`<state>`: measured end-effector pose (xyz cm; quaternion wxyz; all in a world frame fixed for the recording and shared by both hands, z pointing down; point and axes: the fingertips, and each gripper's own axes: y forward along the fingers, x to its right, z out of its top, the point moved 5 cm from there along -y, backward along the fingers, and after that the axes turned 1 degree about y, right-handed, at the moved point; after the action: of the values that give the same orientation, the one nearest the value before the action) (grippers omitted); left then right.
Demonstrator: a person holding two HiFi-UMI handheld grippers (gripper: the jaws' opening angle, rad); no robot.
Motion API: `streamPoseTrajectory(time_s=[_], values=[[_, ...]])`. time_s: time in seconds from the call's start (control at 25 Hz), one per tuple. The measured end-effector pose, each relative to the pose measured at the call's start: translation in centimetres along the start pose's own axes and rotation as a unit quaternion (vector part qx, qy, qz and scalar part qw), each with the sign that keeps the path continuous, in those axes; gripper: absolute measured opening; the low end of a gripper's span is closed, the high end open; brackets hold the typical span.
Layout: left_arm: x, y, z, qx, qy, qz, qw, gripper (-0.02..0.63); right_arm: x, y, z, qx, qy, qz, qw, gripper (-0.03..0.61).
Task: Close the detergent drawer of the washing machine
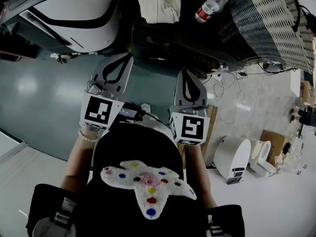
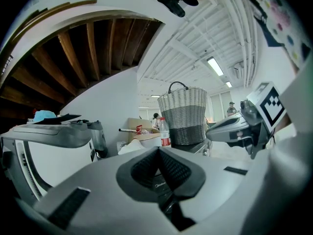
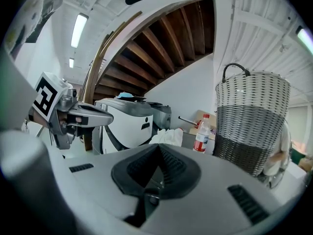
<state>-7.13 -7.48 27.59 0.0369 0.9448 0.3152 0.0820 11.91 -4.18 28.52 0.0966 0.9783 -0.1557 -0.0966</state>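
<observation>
- Closest in the head view, a black top with a white fluffy patch (image 1: 148, 184) dotted in several colours.
- Just beyond it, two cubes with black-and-white square markers, one on each grey tool, side by side and apart.
- Then the left hand-held gripper (image 2: 158, 148), clenched: ribbed black pads pressed together at the tips, nothing grasped, held roughly level.
- Beside it, the right hand-held gripper (image 3: 157, 146), likewise clenched and empty, tips meeting, pointing the same way.
- Beneath both, a glossy teal-grey floor (image 1: 44, 88).
- Near and ahead of the tips, the dark-topped washing machine (image 1: 168, 43); no telling from any view where on it the detergent drawer sits or whether open or closed.
- On top of the machine, left to right in the head view: a crumpled white cloth (image 1: 159, 1), an upright clear plastic bottle with red cap and red label (image 3: 201, 133), and a tall woven basket (image 3: 249, 121), white above, grey below, with a dark arched handle.
- Left of the machine, a large rounded white and grey appliance (image 1: 74, 19).
- Farthest off, the brown wooden underside of a staircase (image 3: 166, 38), white walls, and long ceiling strip lights (image 2: 215, 66).
</observation>
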Motion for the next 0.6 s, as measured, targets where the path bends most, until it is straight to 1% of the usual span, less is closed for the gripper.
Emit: streamPoseTrajectory(time_s=[0.16,0.36,0.6], values=[[0.01,0.12,0.01,0.003,0.003,-0.001,1.0000,0.011,0.03,0.08,-0.22,-0.002,0.003,-0.002,1.000,0.005],[0.14,-0.08,-0.35,-0.008,-0.004,0.001,1.0000,0.011,-0.08,-0.03,-0.07,-0.002,-0.001,0.000,1.000,0.005],[0.23,-0.14,-0.37,-0.008,-0.004,0.001,1.0000,0.011,-0.23,-0.15,-0.39,-0.009,0.001,0.003,1.000,0.005]])
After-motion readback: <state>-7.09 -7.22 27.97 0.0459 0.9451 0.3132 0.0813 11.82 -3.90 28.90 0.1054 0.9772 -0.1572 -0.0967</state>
